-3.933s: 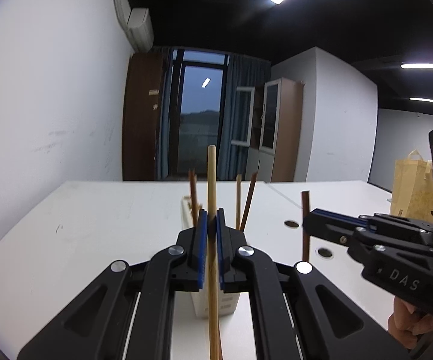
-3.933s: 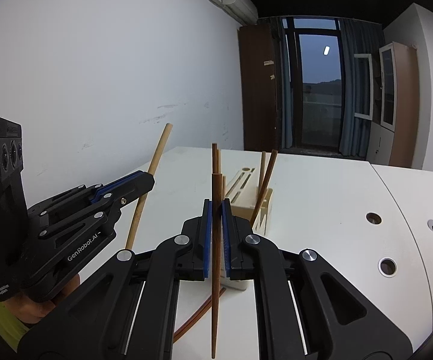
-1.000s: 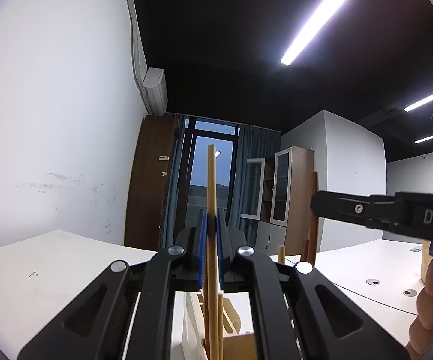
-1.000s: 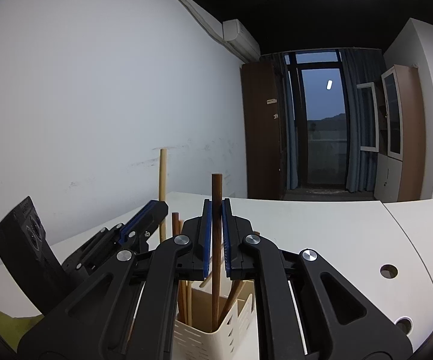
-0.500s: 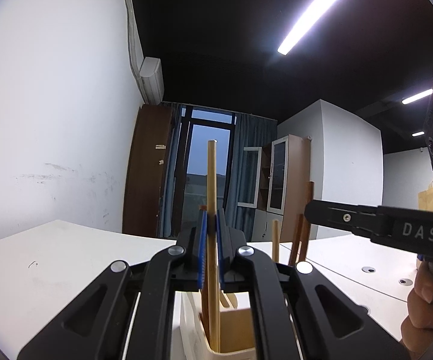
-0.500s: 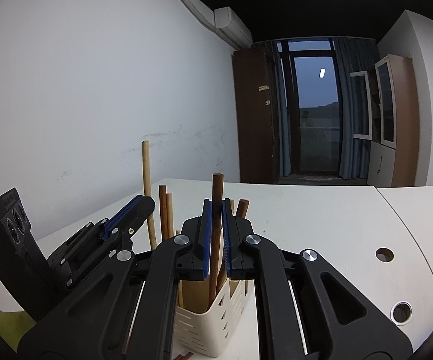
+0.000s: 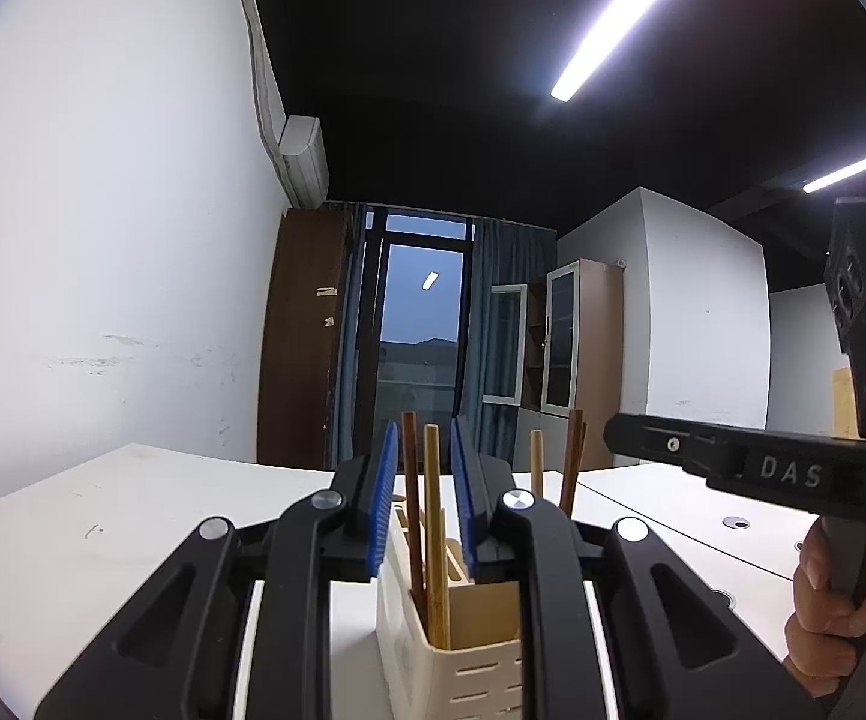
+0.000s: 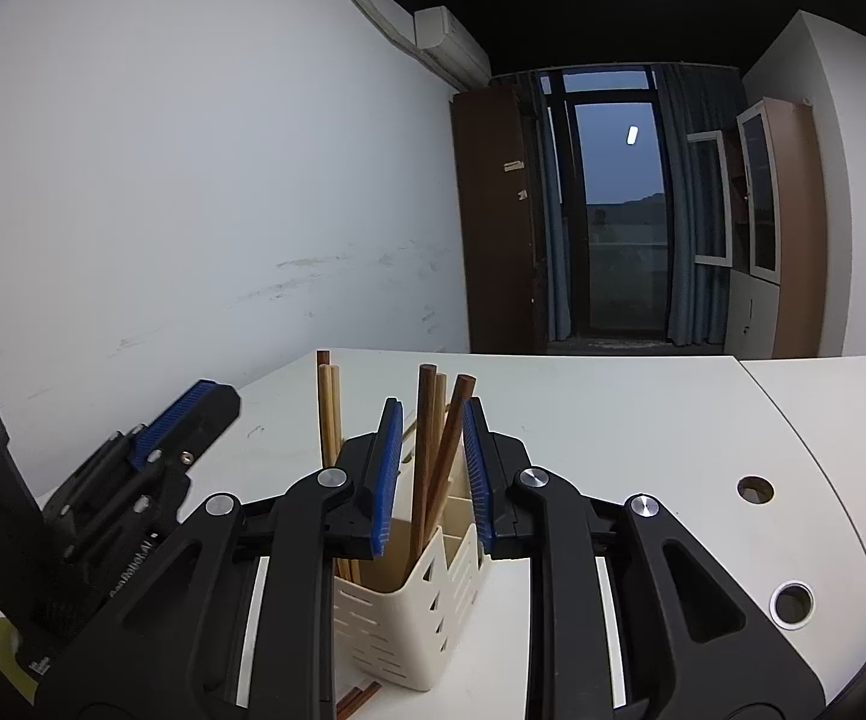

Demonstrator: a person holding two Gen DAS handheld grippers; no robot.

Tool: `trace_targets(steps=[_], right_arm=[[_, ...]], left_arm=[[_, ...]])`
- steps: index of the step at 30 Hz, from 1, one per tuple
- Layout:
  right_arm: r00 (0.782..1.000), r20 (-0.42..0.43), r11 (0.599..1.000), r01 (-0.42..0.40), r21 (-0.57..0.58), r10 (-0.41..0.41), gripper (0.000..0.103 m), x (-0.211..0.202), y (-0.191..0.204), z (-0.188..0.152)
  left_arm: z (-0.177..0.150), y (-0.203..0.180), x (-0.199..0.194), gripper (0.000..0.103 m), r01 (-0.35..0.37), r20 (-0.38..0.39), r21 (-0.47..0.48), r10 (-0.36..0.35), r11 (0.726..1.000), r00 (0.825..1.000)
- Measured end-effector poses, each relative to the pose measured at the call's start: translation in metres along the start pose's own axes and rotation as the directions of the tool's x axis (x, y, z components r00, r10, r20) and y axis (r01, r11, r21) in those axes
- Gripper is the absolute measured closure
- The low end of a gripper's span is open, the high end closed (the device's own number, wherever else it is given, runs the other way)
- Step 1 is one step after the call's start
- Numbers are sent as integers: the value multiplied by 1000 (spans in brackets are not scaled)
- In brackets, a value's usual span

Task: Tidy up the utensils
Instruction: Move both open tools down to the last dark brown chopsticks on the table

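Note:
A cream slotted utensil holder (image 7: 451, 654) (image 8: 396, 618) stands on the white table (image 7: 72, 540) with several wooden chopsticks upright in it. My left gripper (image 7: 425, 438) hovers just above it, jaws opening. A light chopstick (image 7: 431, 510) and a dark one (image 7: 410, 480) stand loose between its blue pads, touching neither. My right gripper (image 8: 431, 405) is over the holder's other end, jaws opening too. Two dark chopsticks (image 8: 426, 438) lean free between its pads. Each gripper shows in the other's view: right gripper (image 7: 616, 435), left gripper (image 8: 216, 399).
A person's hand (image 7: 823, 630) holds the right gripper's handle. Dark chopstick ends (image 8: 357, 699) lie on the table in front of the holder. The table (image 8: 643, 420) has round cable holes (image 8: 755, 489) at the right. A white wall runs along its left side.
Both pairs of jaws have parted from shut. The light chopstick and the dark one they gripped have slid down into the holder and now stand free.

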State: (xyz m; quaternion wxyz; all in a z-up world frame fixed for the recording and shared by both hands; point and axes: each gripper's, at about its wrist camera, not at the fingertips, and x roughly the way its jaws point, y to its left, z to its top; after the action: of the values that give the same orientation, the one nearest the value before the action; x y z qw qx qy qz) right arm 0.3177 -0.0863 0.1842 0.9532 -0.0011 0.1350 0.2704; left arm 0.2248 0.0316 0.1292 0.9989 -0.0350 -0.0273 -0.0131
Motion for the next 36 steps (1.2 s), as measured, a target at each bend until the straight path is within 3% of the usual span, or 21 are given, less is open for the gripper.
trace_targets(steps=[6, 15, 17, 22, 31, 36], right_arm=[[1000, -15, 1000, 18, -6, -18, 76, -6, 8, -4], [995, -88, 999, 45, -21, -47, 72, -17, 15, -25], [993, -107, 999, 44, -16, -46, 70, -17, 18, -30], [986, -162, 999, 31, 28, -26, 62, -23, 19, -54], [957, -286, 997, 55, 57, -37, 58, -14, 26, -105], [935, -353, 998, 50, 40, -33, 55, -6, 39, -129]], left_arm=[[3, -1, -7, 78, -12, -80, 38, 15, 999, 997], [3, 0, -27, 77, 1, -198, 62, 11, 998, 980], [0, 3, -30, 69, -8, -233, 52, 20, 999, 972], [-2, 13, -35, 69, -25, -311, 17, 29, 1000, 950], [-28, 28, -42, 65, -24, -418, -54, -1, 998, 909], [-45, 31, -57, 64, -38, -443, -49, 13, 998, 897]])
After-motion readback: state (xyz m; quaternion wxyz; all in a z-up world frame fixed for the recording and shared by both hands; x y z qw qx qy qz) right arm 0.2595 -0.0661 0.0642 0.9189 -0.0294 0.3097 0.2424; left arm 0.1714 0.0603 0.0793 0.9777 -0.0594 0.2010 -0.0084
